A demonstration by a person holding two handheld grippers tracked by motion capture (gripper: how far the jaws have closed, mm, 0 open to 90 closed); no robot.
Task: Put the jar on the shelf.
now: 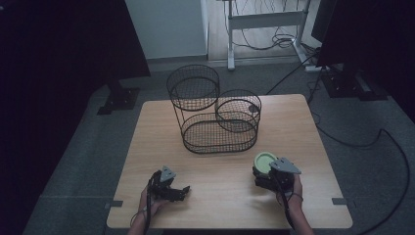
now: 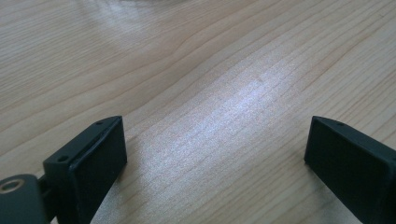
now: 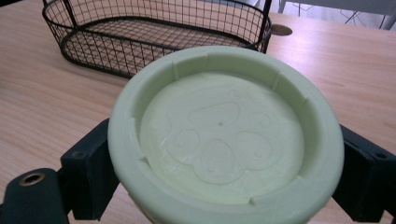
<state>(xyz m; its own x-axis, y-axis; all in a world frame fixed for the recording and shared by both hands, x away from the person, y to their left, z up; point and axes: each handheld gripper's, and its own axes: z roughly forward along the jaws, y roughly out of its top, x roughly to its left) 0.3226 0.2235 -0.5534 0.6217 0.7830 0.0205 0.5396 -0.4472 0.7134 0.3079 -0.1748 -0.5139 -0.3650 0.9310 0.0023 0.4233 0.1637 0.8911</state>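
A pale green round dish [image 3: 219, 135] with a paw print moulded into its face sits between the jaws of my right gripper [image 3: 224, 161], which is shut on its rim. In the high view the dish [image 1: 265, 160] and right gripper [image 1: 263, 170] are near the table's front right. My left gripper [image 1: 183, 190] lies low at the front left, pointing right. Its jaws stand wide apart over bare wood, and the left gripper [image 2: 215, 140] holds nothing. A black wire basket stand [image 1: 220, 143] with a low oval tray and two raised round baskets stands at the table's centre back.
The oval wire tray [image 3: 93, 51] lies just beyond the dish. A small brown disc [image 3: 281, 30] rests on the wooden table [image 1: 293, 122] by the basket's right end. Dark panels, a black stand foot [image 1: 117, 100] and a white desk frame with cables [image 1: 264, 29] surround the table.
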